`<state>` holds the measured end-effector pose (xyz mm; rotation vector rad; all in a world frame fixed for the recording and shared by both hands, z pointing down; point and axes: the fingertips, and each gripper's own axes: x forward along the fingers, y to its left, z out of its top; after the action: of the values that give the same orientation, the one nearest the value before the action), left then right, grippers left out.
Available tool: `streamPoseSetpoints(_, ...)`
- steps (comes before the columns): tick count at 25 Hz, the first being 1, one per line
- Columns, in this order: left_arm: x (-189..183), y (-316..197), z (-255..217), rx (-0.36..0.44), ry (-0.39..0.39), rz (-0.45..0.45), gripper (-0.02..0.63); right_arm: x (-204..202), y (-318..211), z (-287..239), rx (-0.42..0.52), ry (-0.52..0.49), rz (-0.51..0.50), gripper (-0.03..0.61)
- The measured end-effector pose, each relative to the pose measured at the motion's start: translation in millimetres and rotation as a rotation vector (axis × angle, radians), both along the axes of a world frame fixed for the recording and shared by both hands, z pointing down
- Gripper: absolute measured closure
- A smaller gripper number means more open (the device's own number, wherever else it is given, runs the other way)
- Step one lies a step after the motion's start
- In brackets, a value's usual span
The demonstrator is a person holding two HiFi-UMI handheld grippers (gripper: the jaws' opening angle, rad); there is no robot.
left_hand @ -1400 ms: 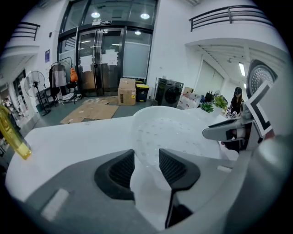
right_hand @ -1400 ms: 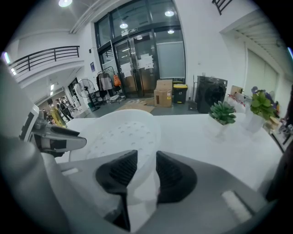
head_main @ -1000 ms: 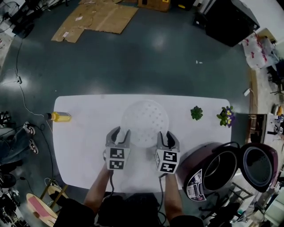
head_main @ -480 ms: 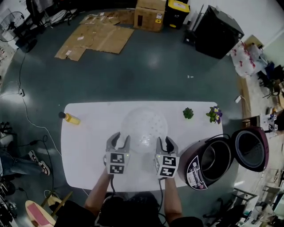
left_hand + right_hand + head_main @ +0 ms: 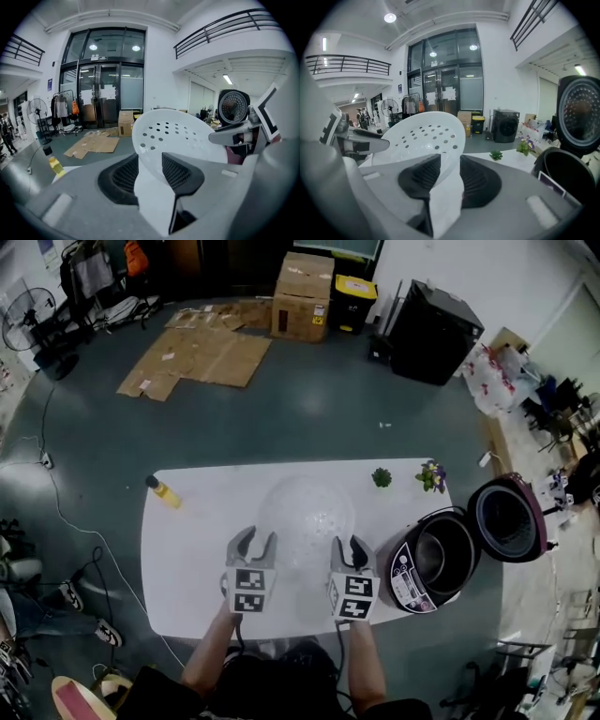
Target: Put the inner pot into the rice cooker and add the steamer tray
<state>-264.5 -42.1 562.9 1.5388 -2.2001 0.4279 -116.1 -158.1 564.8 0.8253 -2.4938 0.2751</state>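
**Item: steamer tray (image 5: 307, 519), in transit.** White, perforated, round. Held in the air to the left of the rice cooker (image 5: 405, 579), clear of the table (image 5: 183, 559).

**Left claw (image 5: 253, 538):** clamped on the tray's rim at the side far from the cooker.

**Right claw (image 5: 352, 545):** clamped on the rim at the side nearest the cooker.

**Change logged:** a second ago the tray lay flat on the table, with both claws at its near edge. It now rides raised and tilted between them, and the table looks smaller below.

**Bearing on task:** the lift is made; carrying the tray across to the cooker appears to be what remains.

**Rice cooker:** lid (image 5: 508, 518) open on its far side. The inner pot (image 5: 441, 554) seems already seated inside.

**Also present:** yellow bottle (image 5: 164, 491), well left of the cooker; two small plants (image 5: 382, 477) behind it.
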Motion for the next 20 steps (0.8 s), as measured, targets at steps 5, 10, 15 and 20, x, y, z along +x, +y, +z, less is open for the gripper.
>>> streamPoseSetpoints(5, 19.1, 16.5, -30.6, 0.035, -0.025, 0.022, 0.448, 22.2, 20.5, -32.8, 0.041, -0.027, 0.026, 0.446)
streamPoseSetpoints(10, 37.4, 40.6, -46.2, 0.058, -0.048, 0.046, 0.449, 44.1, 49.4, -49.8, 0.072, -0.046, 0.057, 0.446)
streamPoseSetpoints(15, 59.5, 58.6, -59.7, 0.082, -0.065, 0.098, 0.449, 71.5, 75.4, -63.6, 0.102, -0.067, 0.102, 0.446)
streamPoseSetpoints(20, 80.6, 71.4, -62.4, 0.090, -0.066, 0.142, 0.449, 96.6, 95.6, -66.4, 0.114, -0.070, 0.148, 0.446)
